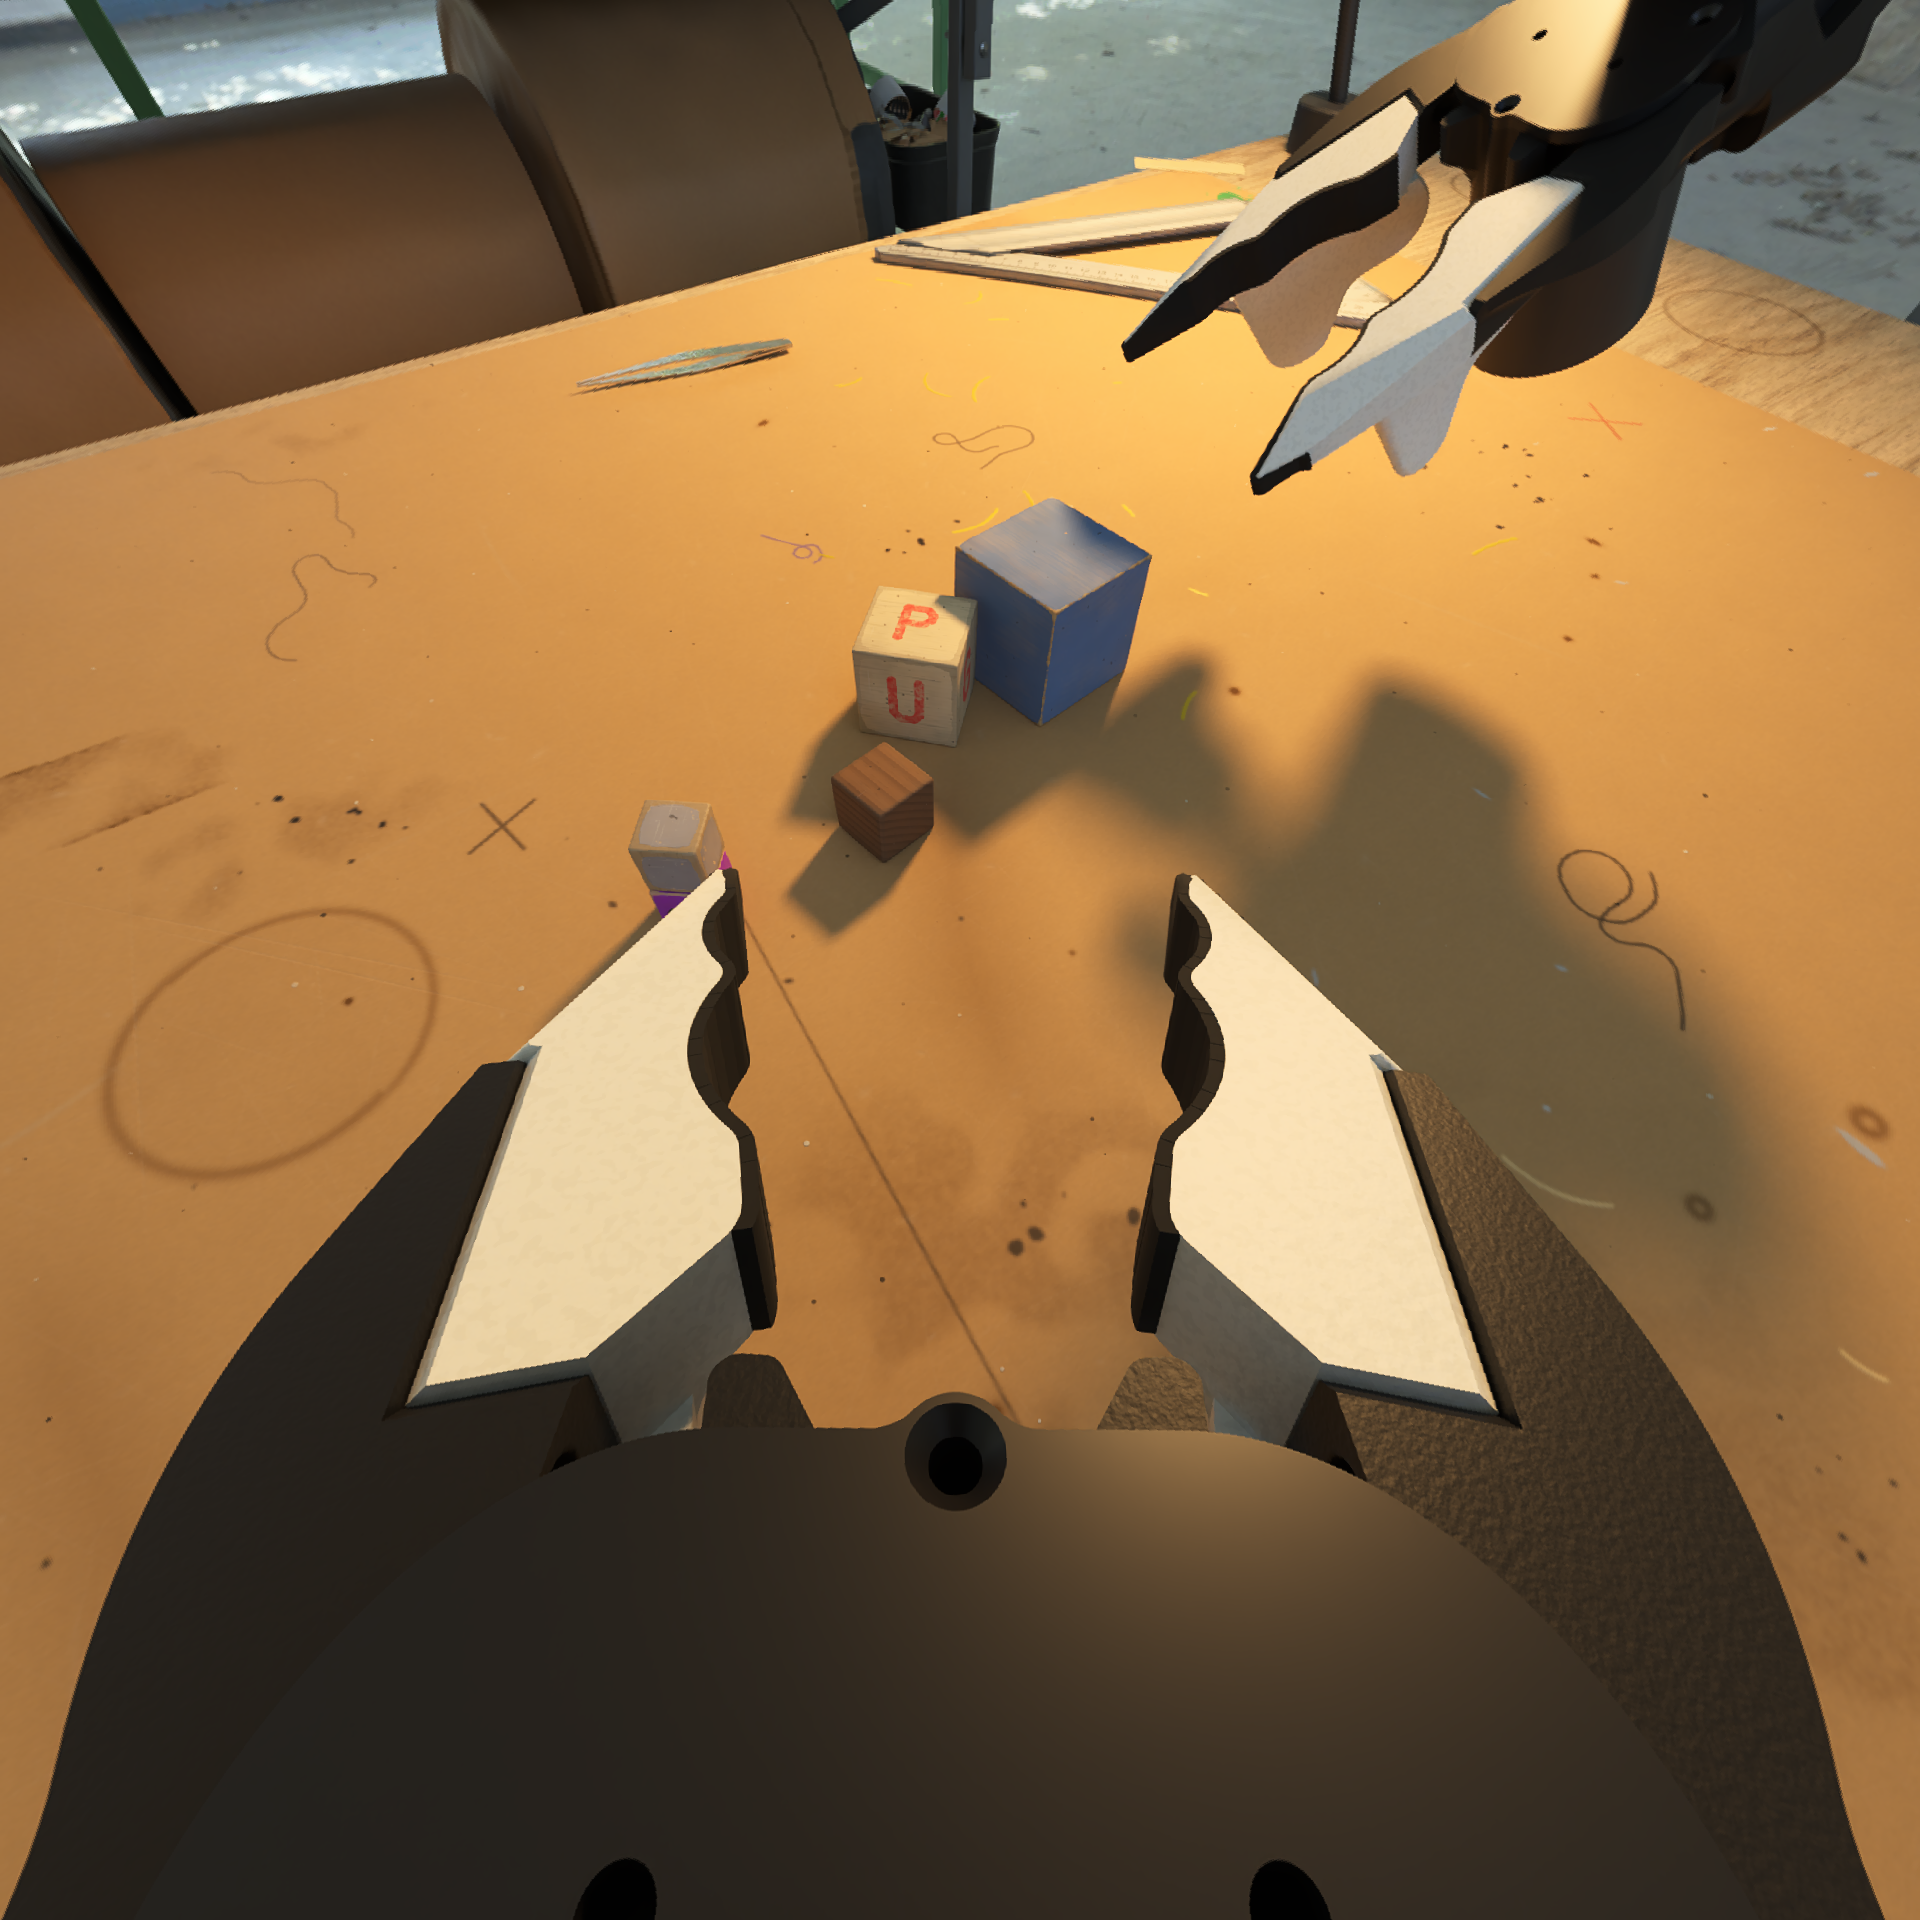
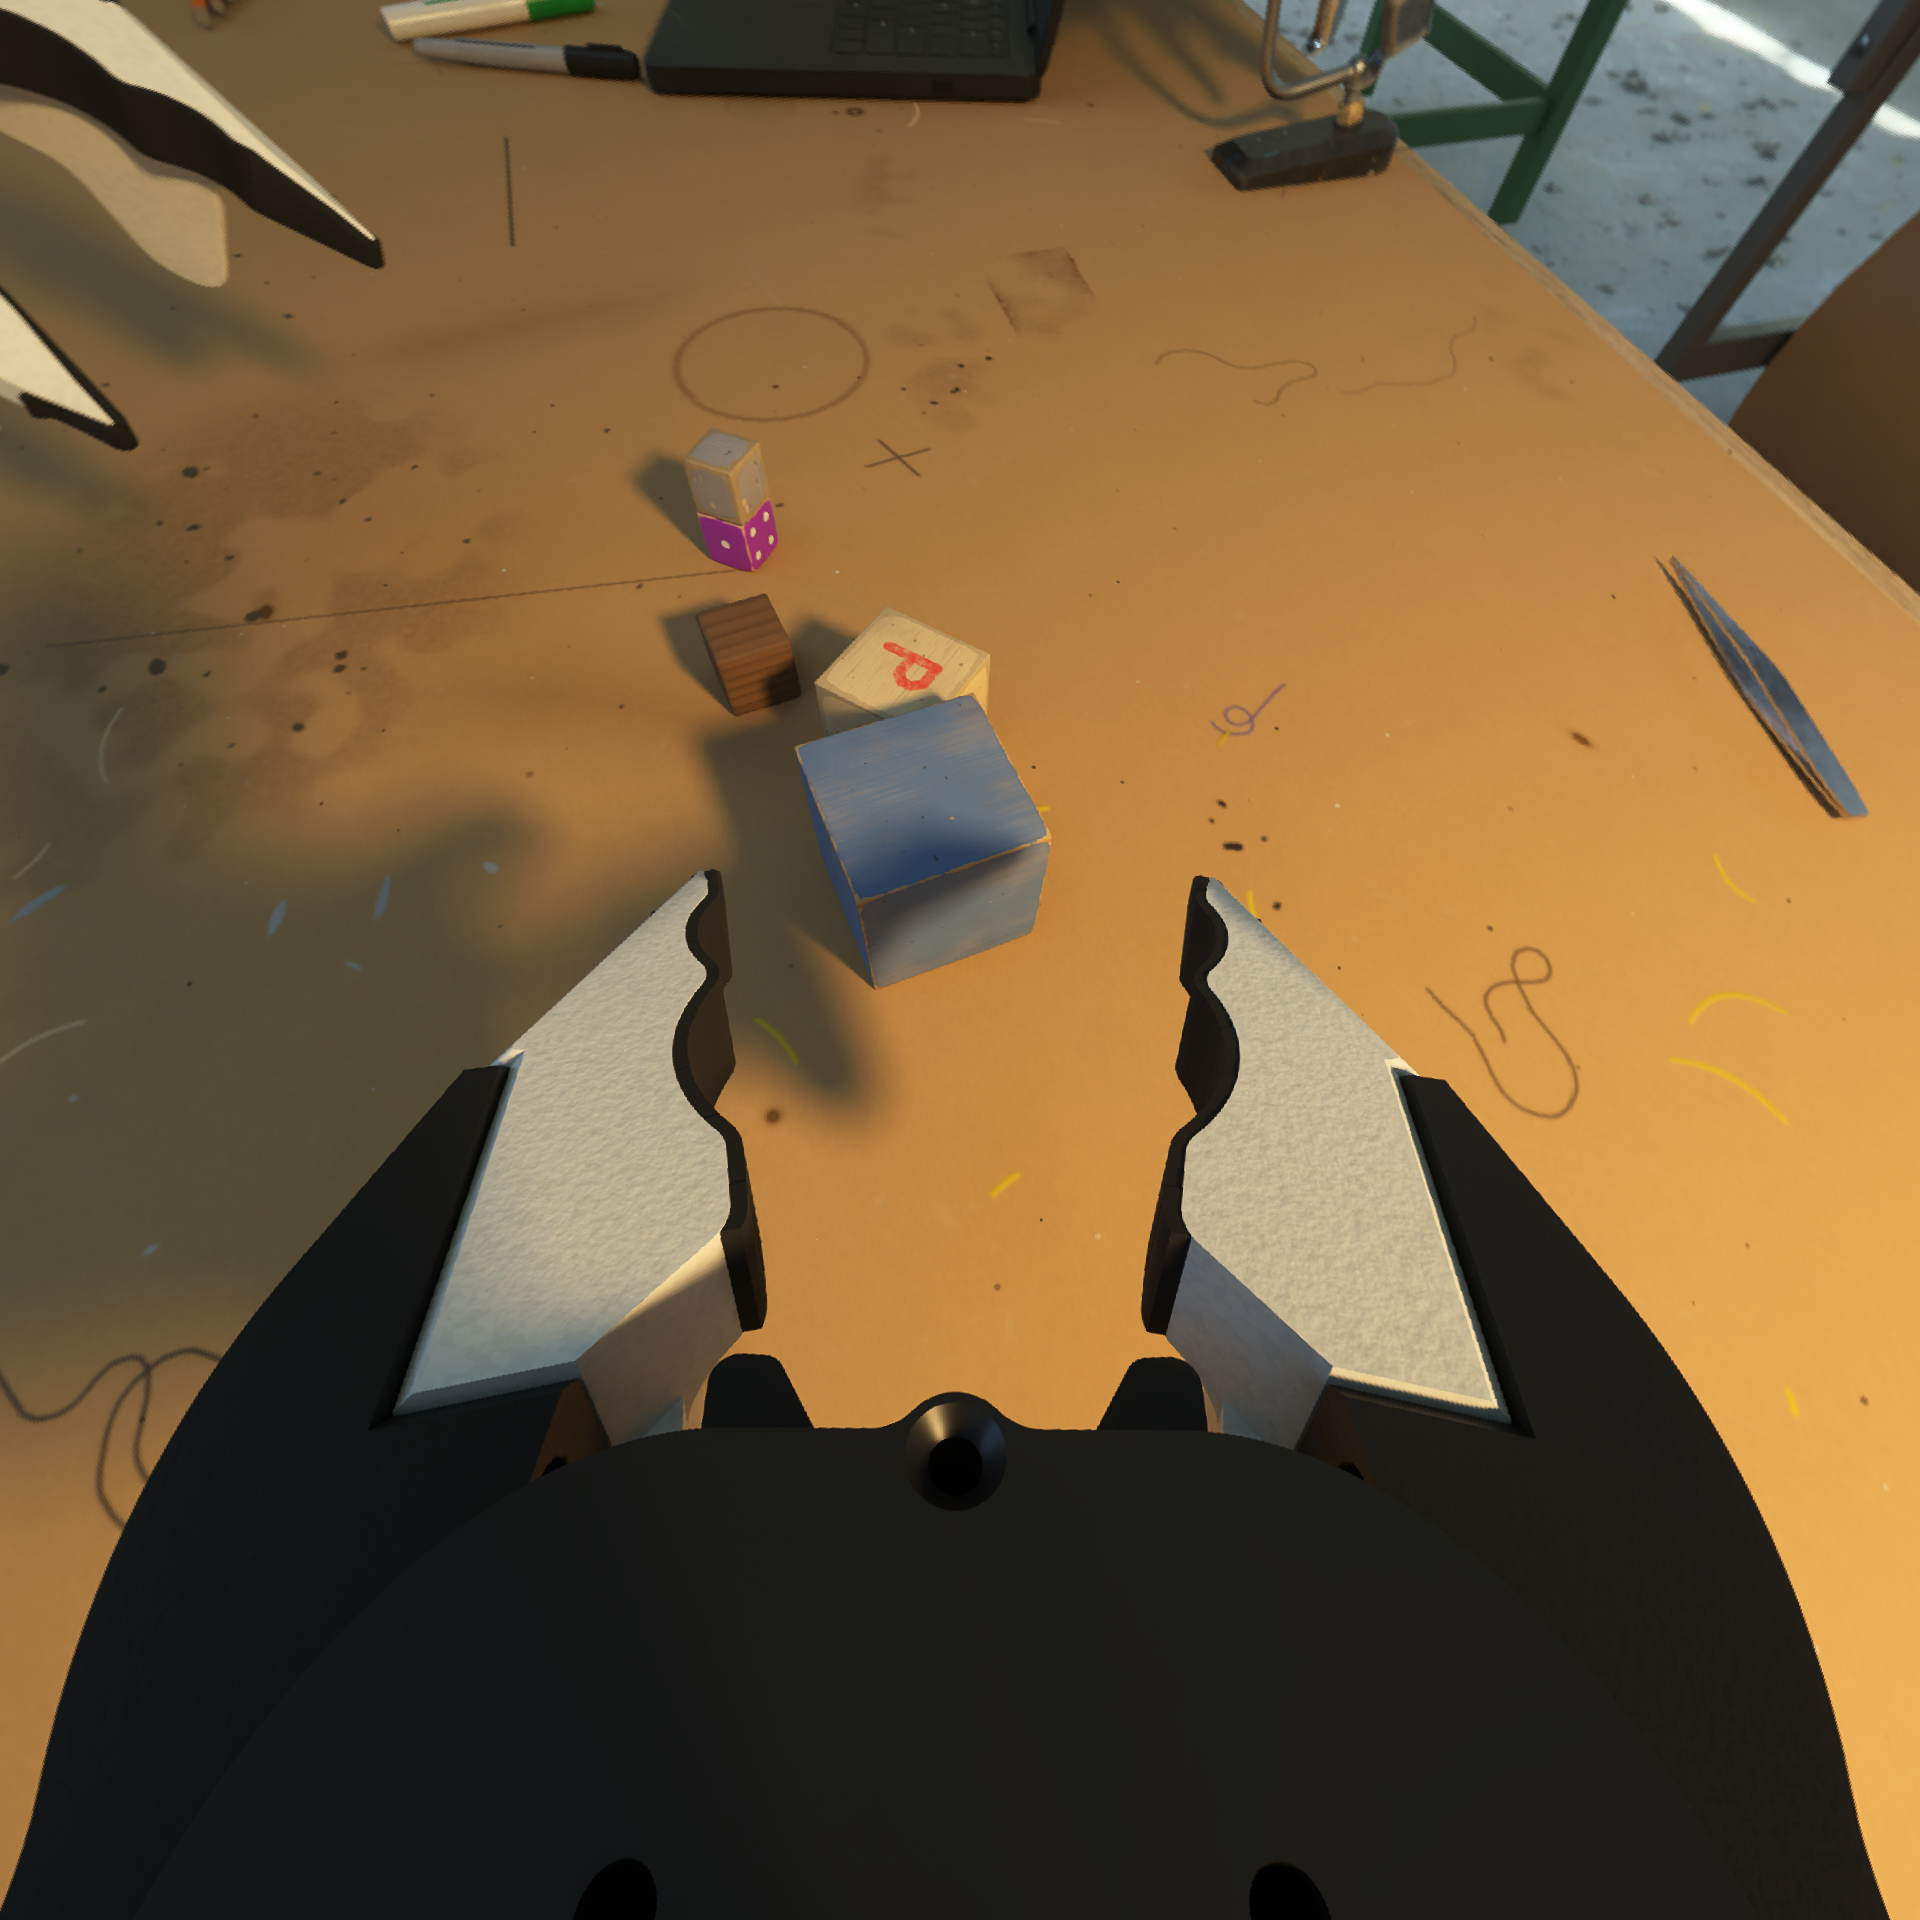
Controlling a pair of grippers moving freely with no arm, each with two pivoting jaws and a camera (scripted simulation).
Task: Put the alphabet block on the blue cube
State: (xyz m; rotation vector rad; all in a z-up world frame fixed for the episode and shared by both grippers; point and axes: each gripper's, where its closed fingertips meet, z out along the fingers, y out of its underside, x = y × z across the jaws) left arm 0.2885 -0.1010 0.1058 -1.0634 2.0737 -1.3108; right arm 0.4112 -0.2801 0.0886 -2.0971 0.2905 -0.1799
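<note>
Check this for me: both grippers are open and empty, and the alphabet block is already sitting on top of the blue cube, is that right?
Not quite. The alphabet block is not on the blue cube; it rests on the table right beside it, as the left wrist view shows. The rest holds: the left gripper and right gripper are both open and empty.

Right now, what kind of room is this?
Probably a workshop. A scuffed, pencil-marked brown board worktable holds long metal rulers, marker pens and a black clamp stand, with big brown cardboard rolls behind it.
</note>
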